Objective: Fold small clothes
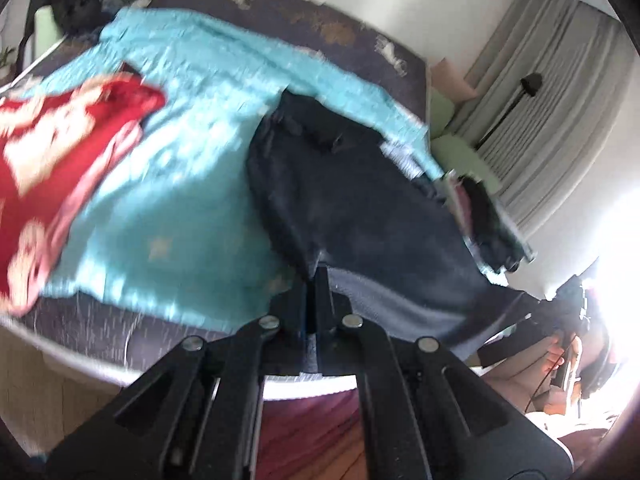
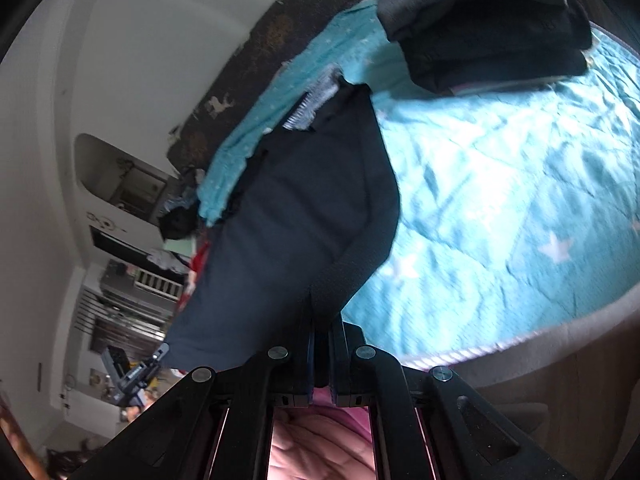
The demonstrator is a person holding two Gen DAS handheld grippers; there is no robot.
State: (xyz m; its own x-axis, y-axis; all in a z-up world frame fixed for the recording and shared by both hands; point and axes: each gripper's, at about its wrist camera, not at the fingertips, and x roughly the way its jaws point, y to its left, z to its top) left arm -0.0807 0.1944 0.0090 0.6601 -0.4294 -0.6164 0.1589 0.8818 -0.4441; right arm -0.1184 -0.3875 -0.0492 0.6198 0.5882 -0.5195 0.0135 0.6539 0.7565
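A dark navy garment [image 1: 360,200] lies stretched over a turquoise star-print blanket [image 1: 180,152] on the bed. My left gripper [image 1: 316,276] is shut on its near edge, lifting it slightly. In the right wrist view the same navy garment [image 2: 296,208] hangs taut from my right gripper [image 2: 320,312], which is shut on another edge of it. The other gripper [image 2: 132,372] shows at the far corner of the cloth. The view is motion-blurred.
A red and white garment [image 1: 60,152] lies on the blanket's left side. A stack of folded dark clothes [image 2: 488,24] sits on the blanket, also showing in the left wrist view [image 1: 484,208]. A dark patterned bedspread [image 1: 340,28], grey curtains [image 1: 560,92] and a floor lamp [image 1: 516,100] lie beyond.
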